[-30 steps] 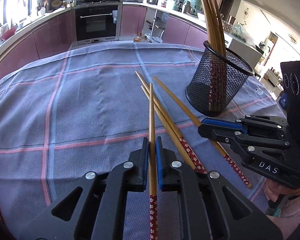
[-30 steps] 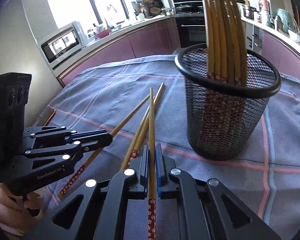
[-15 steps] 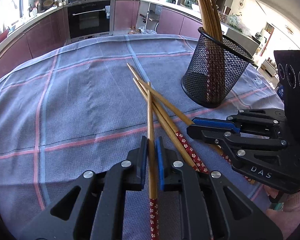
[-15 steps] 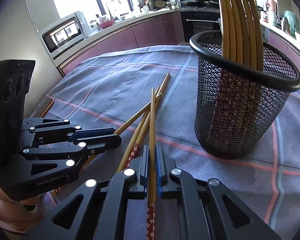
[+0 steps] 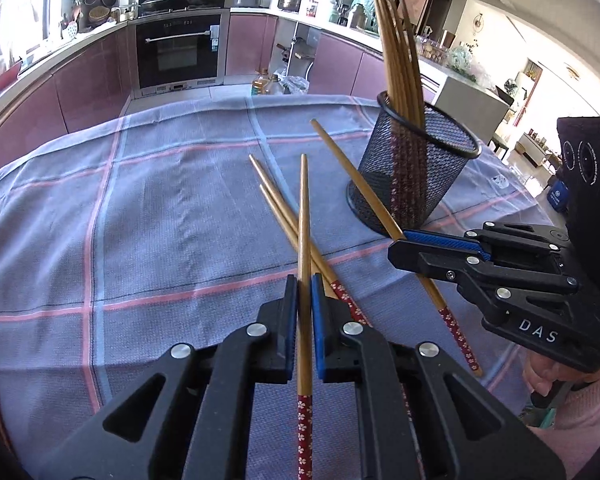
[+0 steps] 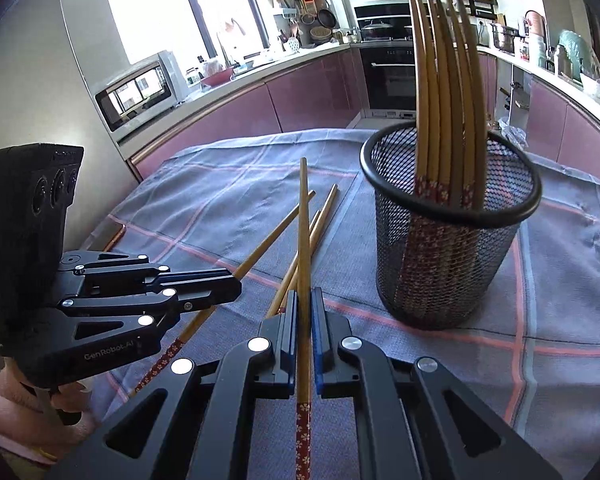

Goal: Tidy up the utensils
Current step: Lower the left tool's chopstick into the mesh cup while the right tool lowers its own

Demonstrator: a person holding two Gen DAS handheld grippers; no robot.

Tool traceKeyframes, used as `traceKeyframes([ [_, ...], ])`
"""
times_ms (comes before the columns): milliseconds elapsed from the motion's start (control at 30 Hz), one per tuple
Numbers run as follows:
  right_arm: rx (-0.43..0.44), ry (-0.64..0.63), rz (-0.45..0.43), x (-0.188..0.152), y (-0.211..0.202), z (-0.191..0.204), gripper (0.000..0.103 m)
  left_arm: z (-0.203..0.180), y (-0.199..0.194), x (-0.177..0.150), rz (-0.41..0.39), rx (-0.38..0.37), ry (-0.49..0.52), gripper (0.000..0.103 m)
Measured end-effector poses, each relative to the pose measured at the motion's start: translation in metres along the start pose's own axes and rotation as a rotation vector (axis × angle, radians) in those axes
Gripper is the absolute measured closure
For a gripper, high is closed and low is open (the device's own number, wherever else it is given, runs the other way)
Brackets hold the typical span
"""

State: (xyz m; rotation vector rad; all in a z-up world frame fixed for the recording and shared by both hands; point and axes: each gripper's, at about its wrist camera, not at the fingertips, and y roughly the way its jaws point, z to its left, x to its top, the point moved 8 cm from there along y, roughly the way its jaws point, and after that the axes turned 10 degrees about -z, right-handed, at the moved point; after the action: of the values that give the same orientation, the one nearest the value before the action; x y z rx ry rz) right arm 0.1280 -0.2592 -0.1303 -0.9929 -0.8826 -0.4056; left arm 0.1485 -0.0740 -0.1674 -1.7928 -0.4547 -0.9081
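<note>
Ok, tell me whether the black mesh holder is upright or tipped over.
Upright. The black wire-mesh cylindrical holder stands on its base on the blue checked tablecloth, rim up, with wooden chopsticks standing inside.

Home kitchen: built-in oven [image 5: 178,54] under hob with pans, mauve cabinets [image 5: 88,88] along curved counter, microwave [image 6: 138,94] by window, checked tablecloth [image 5: 140,216], living area beyond.

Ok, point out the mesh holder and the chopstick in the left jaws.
mesh holder [image 6: 440,264], right wrist view, on its front wall.
left-held chopstick [image 5: 304,216], left wrist view, on its bare wooden shaft.
</note>
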Motion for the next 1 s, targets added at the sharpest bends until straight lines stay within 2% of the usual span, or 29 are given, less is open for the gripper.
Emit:
traceKeyframes([
  [567, -0.008, 0.050, -0.149, 0.037, -0.053, -0.019, 0.097, -0.022, -0.051, 0.038, -0.102, -0.169, -0.023, 0.095],
  [1000, -0.013, 0.046, -0.222, 0.058, -0.077, -0.030, 0.097, -0.031, -0.087, 0.064, -0.177, -0.232, -0.027, 0.095],
])
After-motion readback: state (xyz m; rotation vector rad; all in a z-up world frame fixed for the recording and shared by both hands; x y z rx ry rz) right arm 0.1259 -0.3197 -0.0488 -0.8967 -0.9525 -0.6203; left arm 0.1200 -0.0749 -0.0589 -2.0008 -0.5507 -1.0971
